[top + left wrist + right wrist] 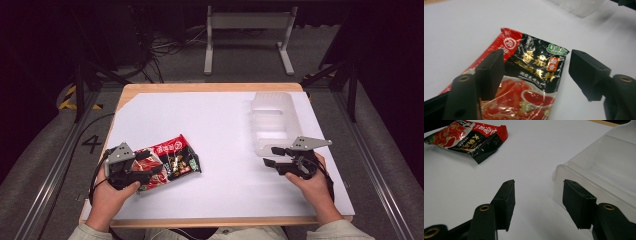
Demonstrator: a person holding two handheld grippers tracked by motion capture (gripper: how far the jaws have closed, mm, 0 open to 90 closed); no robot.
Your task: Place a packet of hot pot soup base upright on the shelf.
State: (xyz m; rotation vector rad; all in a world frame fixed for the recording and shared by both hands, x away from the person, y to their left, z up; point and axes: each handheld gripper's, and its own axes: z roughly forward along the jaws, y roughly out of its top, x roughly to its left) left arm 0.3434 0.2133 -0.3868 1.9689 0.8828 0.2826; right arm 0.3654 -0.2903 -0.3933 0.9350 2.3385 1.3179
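1. The high view takes in the whole layout: the red and black glossy foil sauce packet [167, 161] lies near-left on the table, and the clear frosted plastic bin [274, 120] lies on the right side, farther back. The two are well apart.
2. The left gripper view gives the packet's print close up: gold characters on black, a green round mark, and a tomato picture on the nearer half [529, 75]. A corner of the bin [579, 6] shows at the far edge.
3. The right gripper view shows the bin's rounded near corner and ribbed wall [599, 167], and the packet [471, 137] far off at upper left, its black edge lifted slightly off the sheet.
4. Surface: a wooden table [210, 87] covered by a white sheet [220, 140], with the wood rim showing at the far and near edges.
5. Room: grey floor, a white metal stand [247, 35] beyond the table, loose cables, black frame legs on both sides, and a painted "4" [92, 143] on the floor at left.
6. Left claw [150, 167]: released, jaws spread over the packet's near-left end. In its own view one jaw overlaps the packet's red edge and the other stands clear beside it. No pinch visible.
7. Right claw [272, 156]: released, jaws wide, grasping nothing. It sits just beside the bin's near end, with one jaw close to the corner; I cannot tell whether it touches.
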